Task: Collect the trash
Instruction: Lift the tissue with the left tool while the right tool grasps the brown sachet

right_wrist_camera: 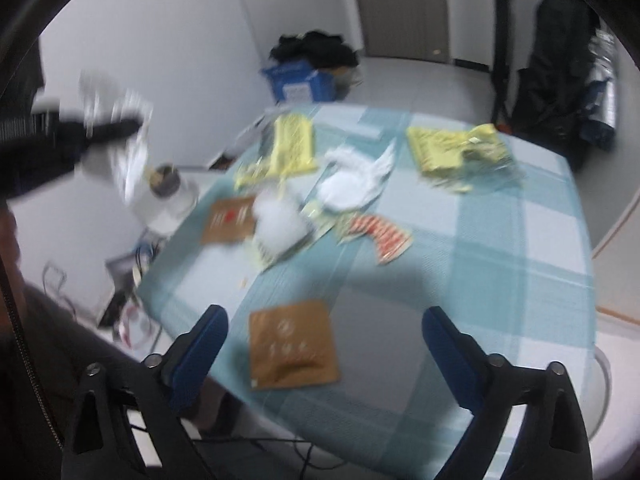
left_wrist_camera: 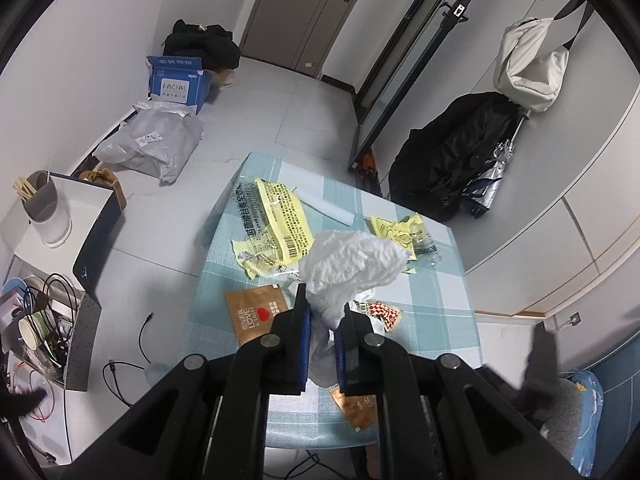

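One soft, light crumpled white tissue (left_wrist_camera: 352,264) is pinched in the left gripper (left_wrist_camera: 322,312), while the right gripper (right_wrist_camera: 324,320) is spread wide over a flat brown paper packet (right_wrist_camera: 292,344) on the table (right_wrist_camera: 480,240).

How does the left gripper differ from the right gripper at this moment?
The left gripper is shut on a white tissue, lifted above the table; the right gripper is open and empty. The left is off the table's left side; the right hovers over a brown packet. Both have blue-padded fingers.
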The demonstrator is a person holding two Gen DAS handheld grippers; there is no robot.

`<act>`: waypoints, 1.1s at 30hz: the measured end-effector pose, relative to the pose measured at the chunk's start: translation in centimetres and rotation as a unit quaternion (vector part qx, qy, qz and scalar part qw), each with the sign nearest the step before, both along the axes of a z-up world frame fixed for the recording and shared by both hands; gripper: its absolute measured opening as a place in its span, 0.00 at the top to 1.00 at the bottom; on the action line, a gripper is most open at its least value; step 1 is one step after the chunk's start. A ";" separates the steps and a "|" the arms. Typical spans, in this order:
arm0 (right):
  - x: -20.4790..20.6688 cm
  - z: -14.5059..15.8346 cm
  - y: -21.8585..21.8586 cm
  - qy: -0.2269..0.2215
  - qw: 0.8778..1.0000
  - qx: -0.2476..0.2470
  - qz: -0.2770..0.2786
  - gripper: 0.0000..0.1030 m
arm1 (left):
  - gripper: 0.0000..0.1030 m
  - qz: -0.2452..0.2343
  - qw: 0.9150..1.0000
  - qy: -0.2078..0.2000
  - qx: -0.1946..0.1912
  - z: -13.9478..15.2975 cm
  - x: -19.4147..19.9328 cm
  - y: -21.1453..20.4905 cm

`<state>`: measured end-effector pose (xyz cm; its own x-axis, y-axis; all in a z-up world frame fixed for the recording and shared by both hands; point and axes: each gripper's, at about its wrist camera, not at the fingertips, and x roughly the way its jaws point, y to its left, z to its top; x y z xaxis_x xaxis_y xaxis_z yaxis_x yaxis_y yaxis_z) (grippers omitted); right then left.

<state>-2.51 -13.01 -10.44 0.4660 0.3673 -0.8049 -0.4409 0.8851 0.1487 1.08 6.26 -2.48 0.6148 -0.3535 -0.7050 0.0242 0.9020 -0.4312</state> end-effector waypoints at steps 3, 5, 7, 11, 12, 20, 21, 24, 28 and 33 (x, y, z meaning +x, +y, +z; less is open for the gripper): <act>-0.6 -1.4 1.7 0.012 1.000 -0.017 0.021 0.13 | 0.94 -0.002 1.000 -0.005 -0.005 0.2 -0.1 0.2; -0.8 -2.0 2.3 0.023 0.999 -0.016 0.030 0.17 | 0.94 -0.002 1.000 -0.007 -0.007 0.4 -0.2 0.3; -1.0 -2.7 3.0 0.022 0.998 -0.039 0.034 0.20 | 0.94 -0.001 1.000 -0.010 -0.008 0.5 -0.4 0.5; -0.8 -3.7 3.6 0.023 0.997 -0.071 0.034 0.28 | 0.94 0.000 1.000 -0.013 -0.006 0.5 -0.7 0.7; -0.8 -4.0 3.7 0.025 0.996 -0.081 0.033 0.30 | 0.94 0.001 1.000 -0.013 -0.007 0.6 -0.8 0.7; -1.1 -4.2 4.5 0.009 0.993 -0.107 0.042 0.40 | 0.94 0.004 1.000 -0.014 -0.009 0.7 -1.0 0.9; -1.1 -4.2 4.5 0.008 0.993 -0.108 0.043 0.41 | 0.94 0.004 1.000 -0.015 -0.008 0.7 -1.1 0.8; -1.1 -4.1 4.8 0.006 0.993 -0.106 0.048 0.54 | 0.94 0.004 1.000 -0.016 -0.006 0.7 -1.1 0.7; -0.9 -4.0 5.0 0.008 0.993 -0.106 0.047 0.55 | 0.94 0.007 1.000 -0.015 -0.006 0.7 -1.2 0.7; -1.0 -4.0 5.1 0.006 0.993 -0.107 0.049 0.56 | 0.94 0.008 1.000 -0.015 -0.004 0.7 -1.3 0.7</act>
<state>-3.51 -7.92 -14.45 0.4273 0.2308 -0.8741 -0.5253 0.8503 -0.0323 -0.22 6.97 -1.76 0.6418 -0.3487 -0.6830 0.0228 0.8989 -0.4375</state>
